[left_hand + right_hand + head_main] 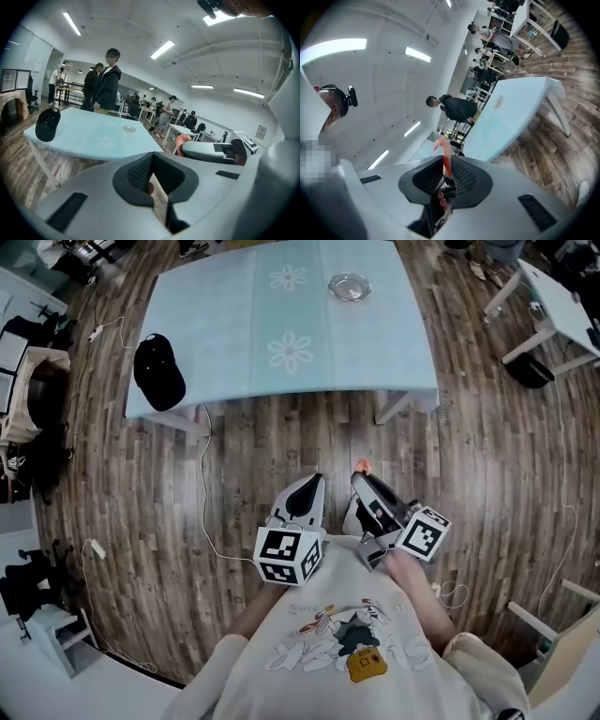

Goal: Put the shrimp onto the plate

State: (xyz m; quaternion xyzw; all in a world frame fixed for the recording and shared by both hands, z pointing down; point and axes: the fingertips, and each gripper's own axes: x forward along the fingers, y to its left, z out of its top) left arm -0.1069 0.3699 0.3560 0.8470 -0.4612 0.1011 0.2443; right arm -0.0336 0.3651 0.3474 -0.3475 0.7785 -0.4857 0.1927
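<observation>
Shrimp clamped in my right fingers, both grippers held close to my chest, well short of the tabletop.

My right gripper (359, 474) has its fingers closed on the pink-orange shrimp (362, 465). One end is pinched between the ribbed pads and the other curls out past the tips, above the wooden floor (281, 437). My left gripper (317, 480) sits just beside it. Its fingers are drawn together to a thin slit, with nothing between them. The glass plate (350, 286) stands bare on the far side of the pale blue tabletop (234, 334), well apart from the shrimp. A black cap (157, 371) lies at the tabletop's near left corner. In the right gripper view, a person in dark clothes stands beyond the tabletop.
</observation>
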